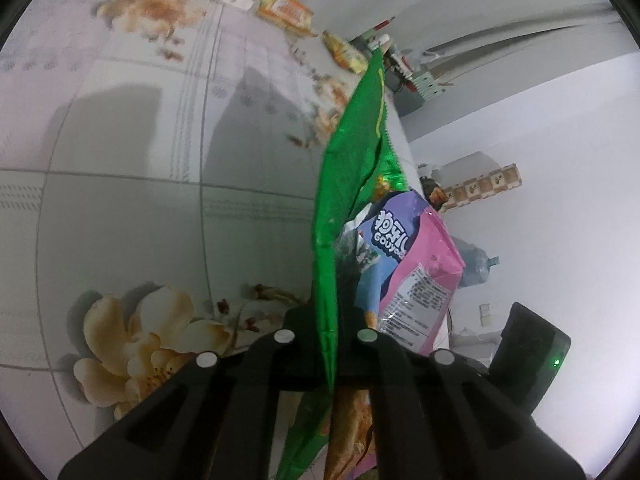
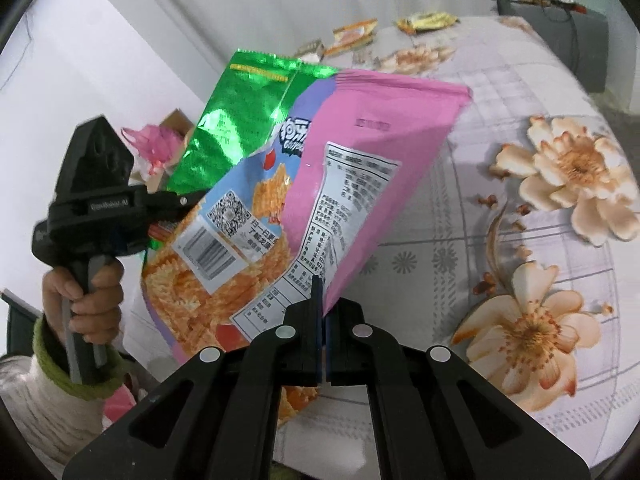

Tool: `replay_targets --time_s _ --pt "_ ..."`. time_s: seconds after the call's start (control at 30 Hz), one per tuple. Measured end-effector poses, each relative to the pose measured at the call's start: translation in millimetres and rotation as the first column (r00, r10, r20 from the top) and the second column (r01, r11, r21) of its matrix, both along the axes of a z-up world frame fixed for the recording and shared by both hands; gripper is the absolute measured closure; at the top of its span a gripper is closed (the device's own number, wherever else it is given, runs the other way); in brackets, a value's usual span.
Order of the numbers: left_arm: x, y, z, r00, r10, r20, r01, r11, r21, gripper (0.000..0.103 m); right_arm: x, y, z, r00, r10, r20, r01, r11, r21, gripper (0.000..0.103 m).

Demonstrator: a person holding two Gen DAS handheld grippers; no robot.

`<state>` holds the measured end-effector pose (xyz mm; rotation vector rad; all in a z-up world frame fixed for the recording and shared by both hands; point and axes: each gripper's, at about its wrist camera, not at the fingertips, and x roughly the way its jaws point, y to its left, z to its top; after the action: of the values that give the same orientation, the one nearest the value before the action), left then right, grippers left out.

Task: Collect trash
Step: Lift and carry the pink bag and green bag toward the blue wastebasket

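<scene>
floral tablecloth (image 2: 500,152), far edge: scattered snack wrappers (image 2: 354,34).

A tablecloth (image 2: 500,216) with big peach flowers and grey lines covers the table. At its far end stands a grey box (image 2: 560,24) holding small bottles. Beside the white wall (image 1: 560,184) lies a blue water bottle (image 1: 478,266).

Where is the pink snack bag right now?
The pink snack bag hangs off the table, pinched in the right gripper, directly beside the green bag clamped by the left gripper.
</scene>
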<state>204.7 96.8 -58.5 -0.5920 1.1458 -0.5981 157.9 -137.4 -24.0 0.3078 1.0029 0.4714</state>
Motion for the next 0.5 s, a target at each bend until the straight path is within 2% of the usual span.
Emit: replay_targets --time_s 0.3,0.5 --pt "-12 19 27 0.994 0.067 0.090 -0.068 0.998 0.006 0.102 -24 -45 26 0.993 -0.095 0.073 0.088 0.992 0.093 0.103" --pt "-26 18 56 0.981 0.086 0.175 -0.096 0.994 0.048 0.102 -42 -65 34 0.982 -0.151 0.110 0.136 0.982 0.134 0.103"
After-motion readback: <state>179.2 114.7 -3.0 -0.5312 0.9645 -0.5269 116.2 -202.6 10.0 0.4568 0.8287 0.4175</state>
